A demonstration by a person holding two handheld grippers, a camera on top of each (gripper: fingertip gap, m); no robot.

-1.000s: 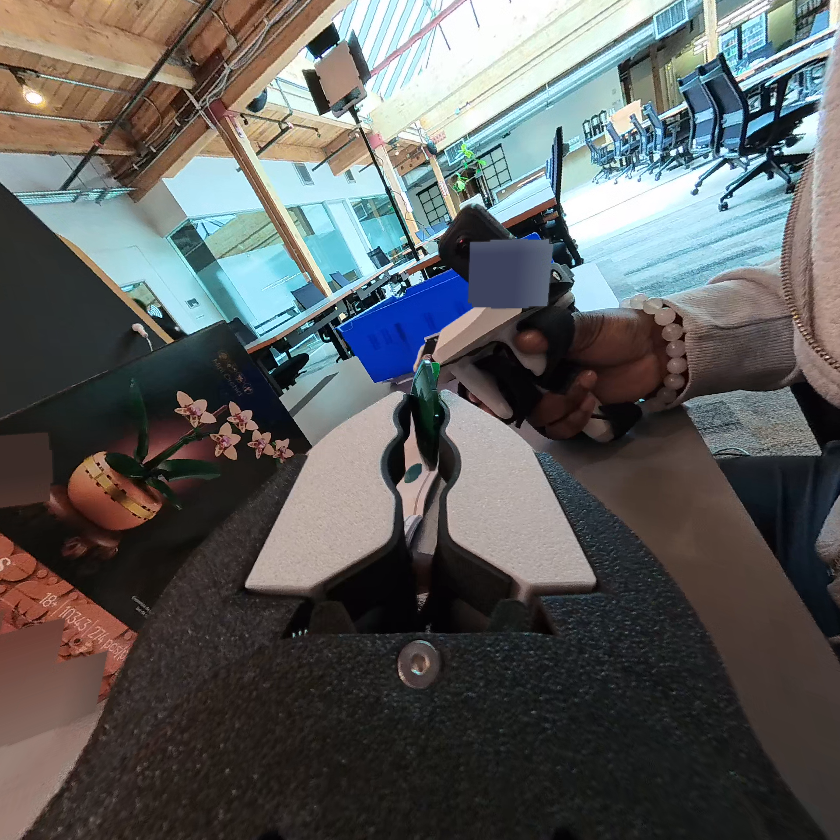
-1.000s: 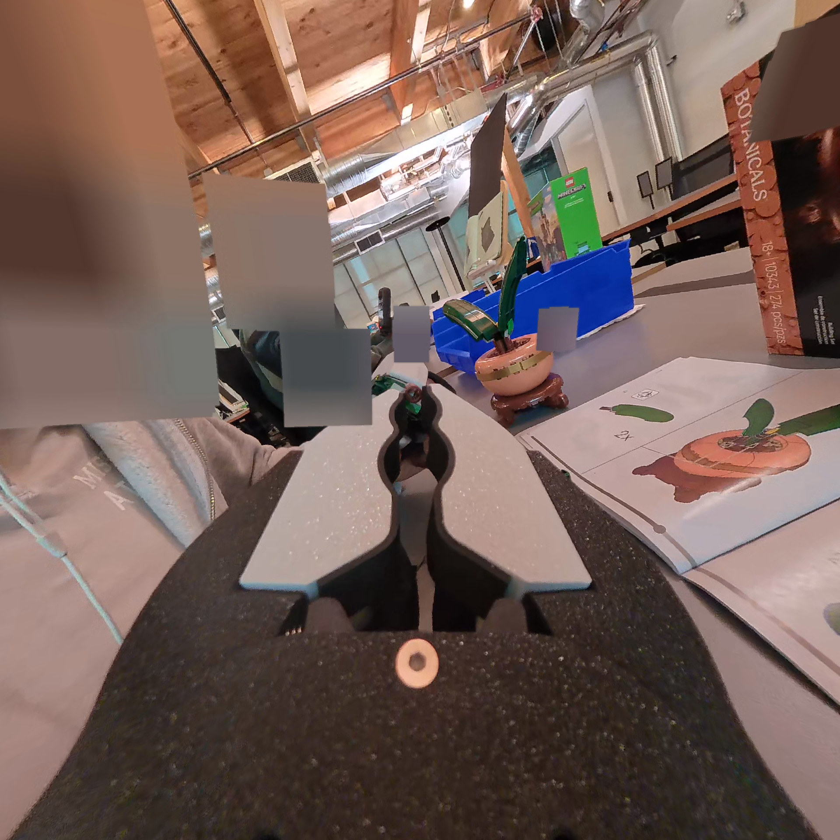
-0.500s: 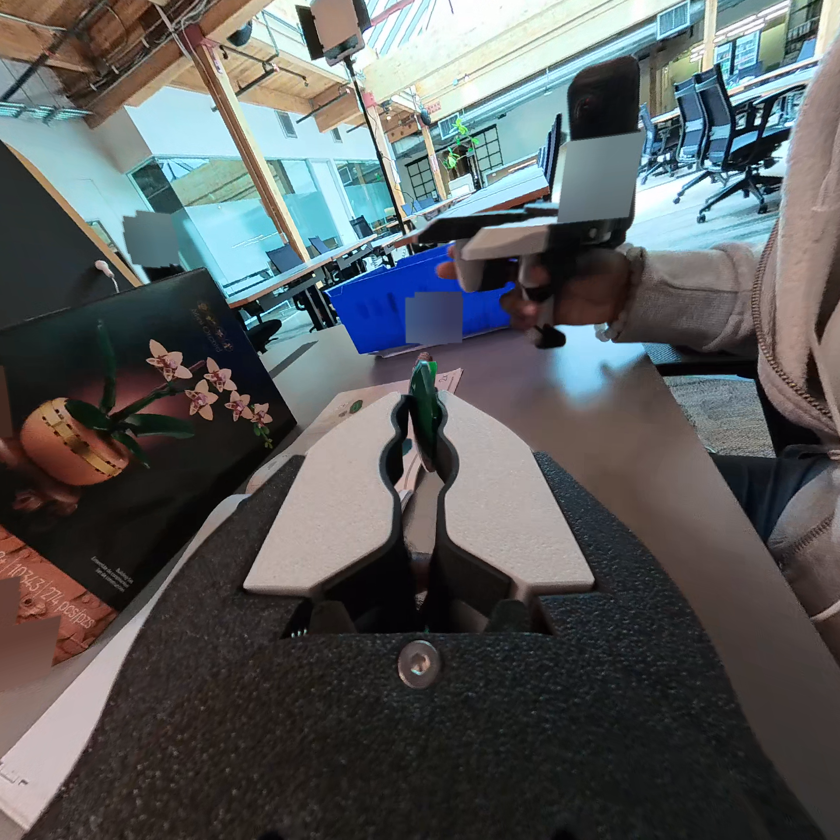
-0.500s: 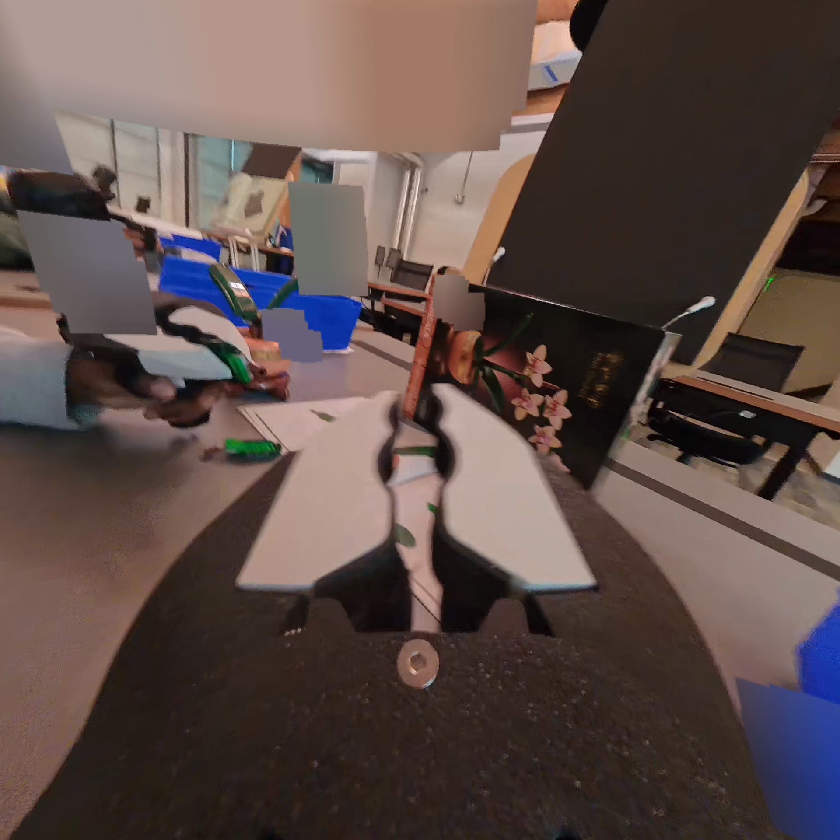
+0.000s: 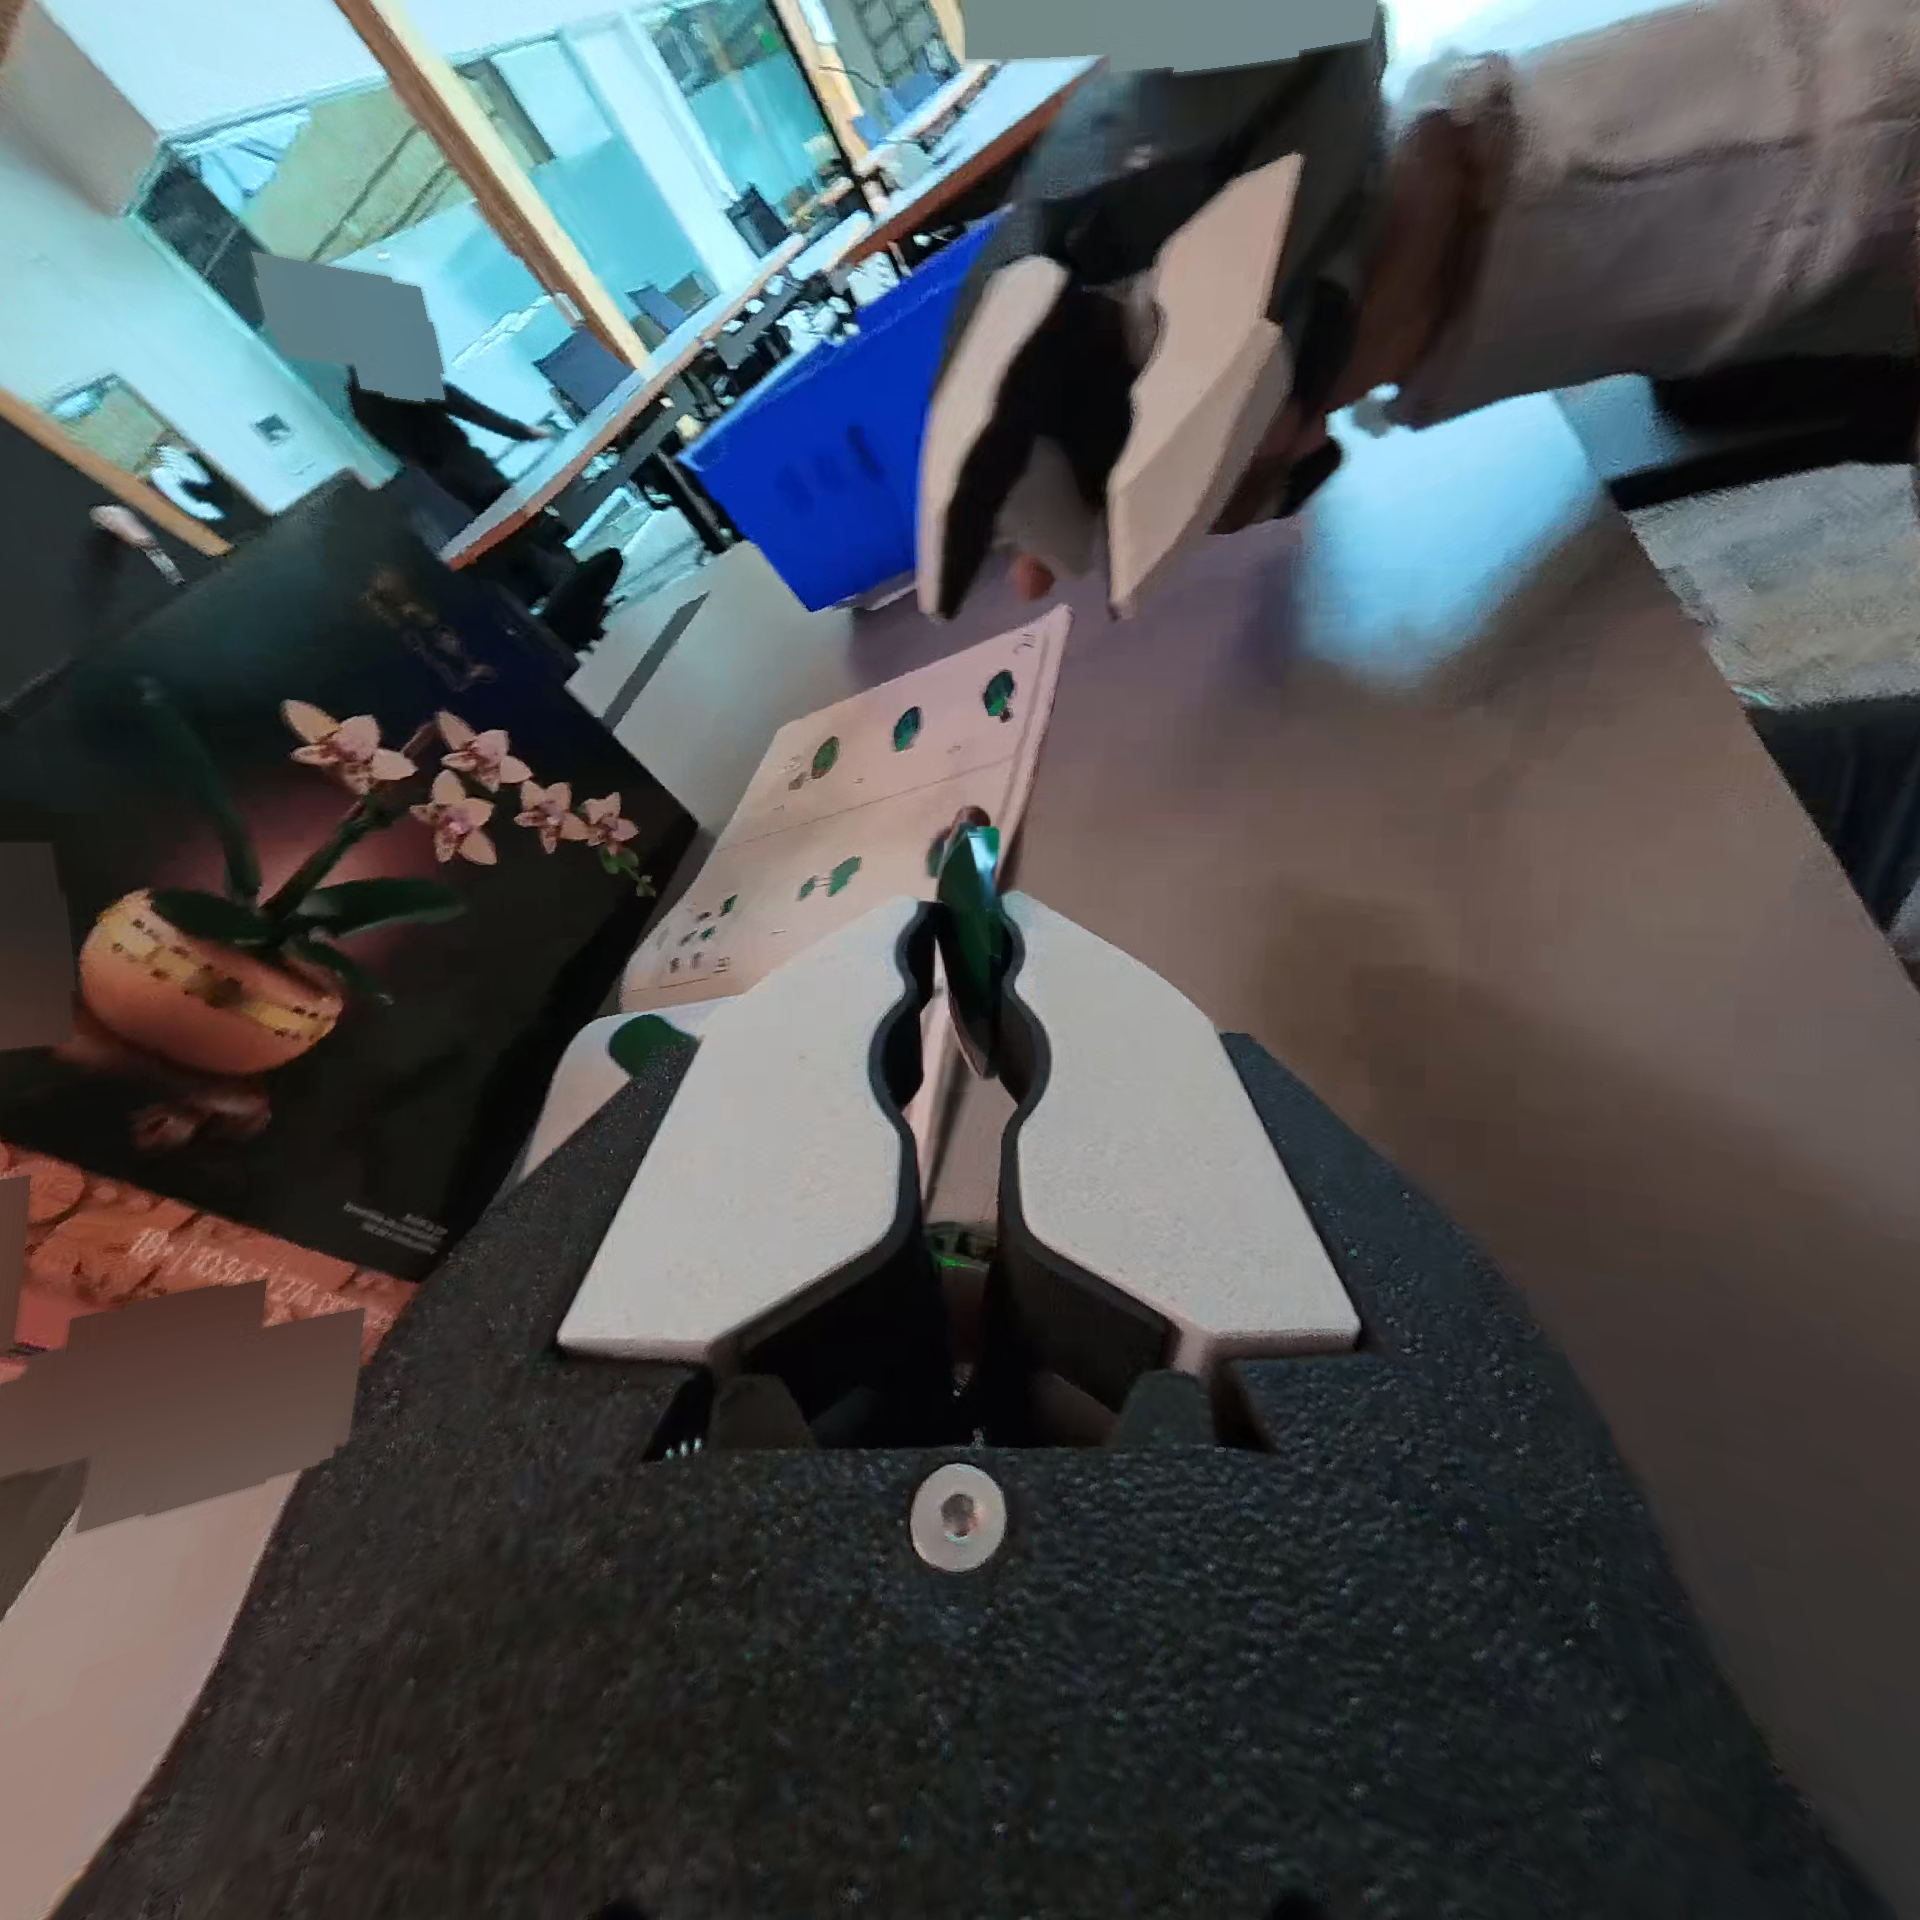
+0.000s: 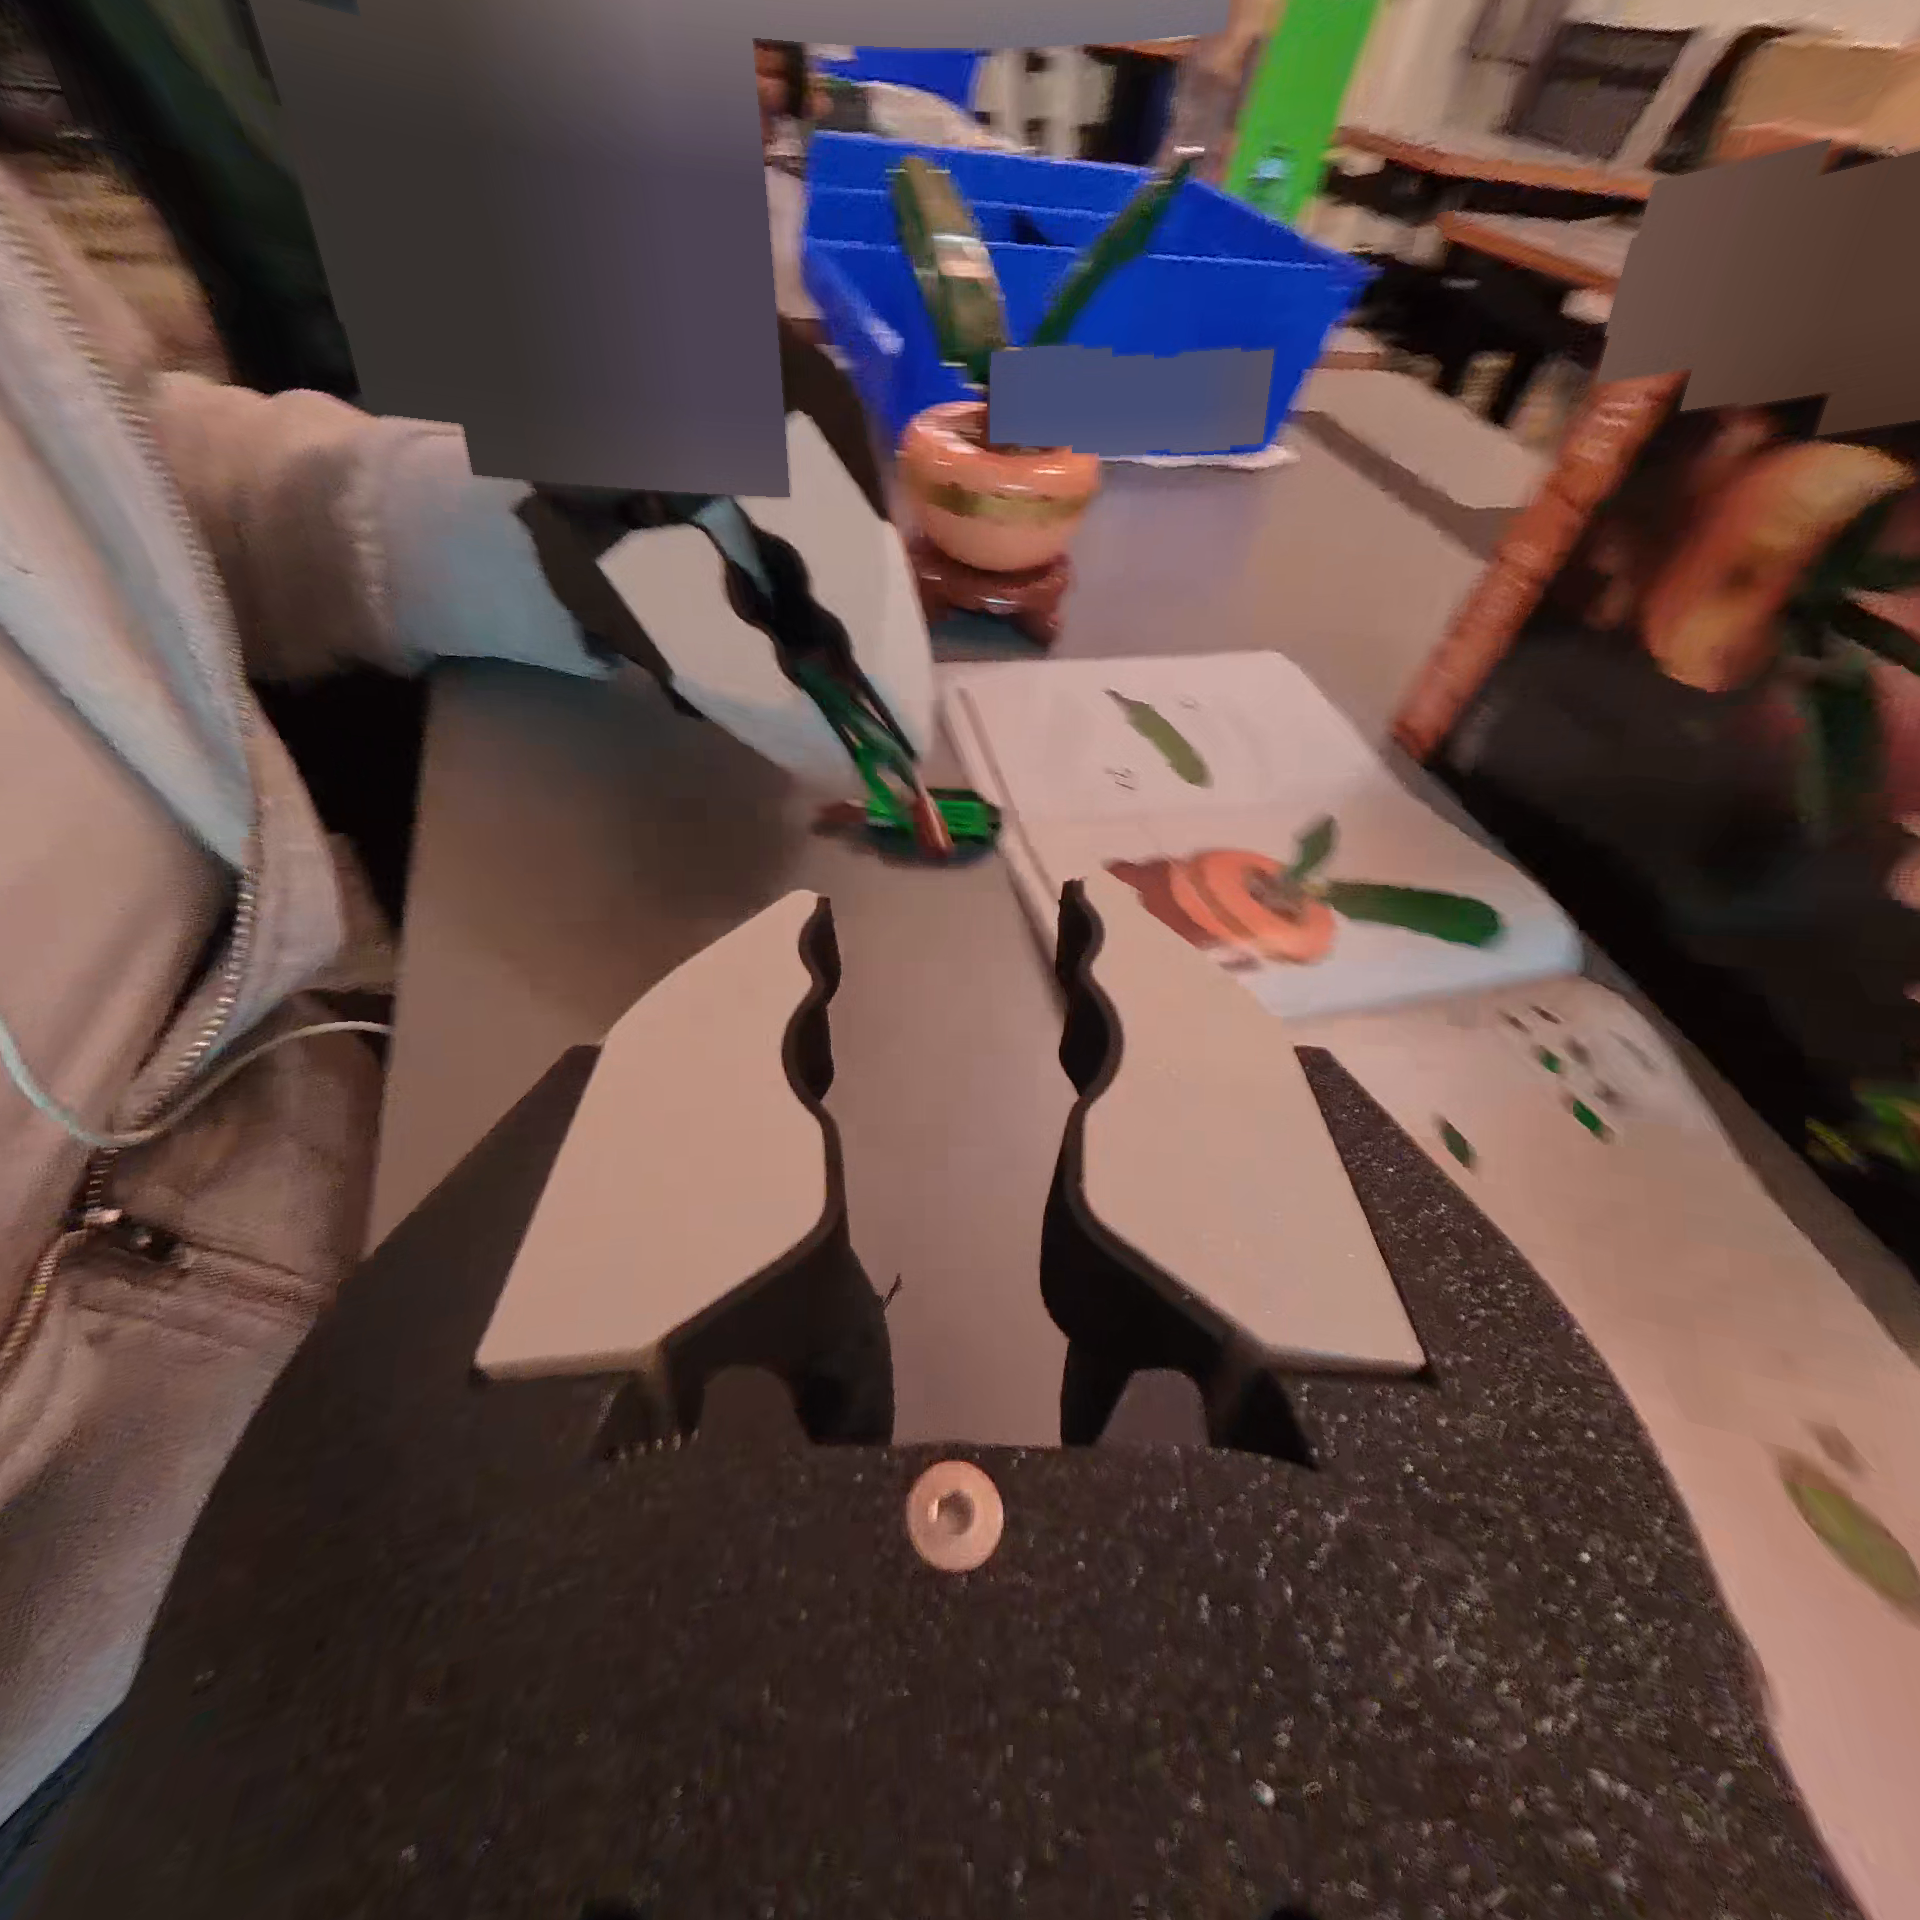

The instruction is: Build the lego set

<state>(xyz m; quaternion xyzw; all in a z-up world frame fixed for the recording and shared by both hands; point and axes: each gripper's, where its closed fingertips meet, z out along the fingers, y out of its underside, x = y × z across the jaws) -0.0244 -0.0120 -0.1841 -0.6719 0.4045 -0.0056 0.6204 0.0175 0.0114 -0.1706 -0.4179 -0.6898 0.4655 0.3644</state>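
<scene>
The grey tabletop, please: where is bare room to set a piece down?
Bare grey tabletop lies between the person's sleeve and the open white instruction booklet. It is crowded by the small green pieces under the left tool.

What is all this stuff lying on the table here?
table: one, grey, under everything.
green leaf piece: one, dark green, pinched in the left gripper.
small green pieces: a few, green, on the table by the booklet.
flowerpot model: one, peach on a brown stand, two green leaves, behind the booklet.
instruction booklet: one, white, open.
set box: one, dark with a flower picture, standing beside the booklet.
blue bin: one, at the back.
left gripper: one, white fingers, closed on the leaf.
right gripper: one, open, empty.
</scene>
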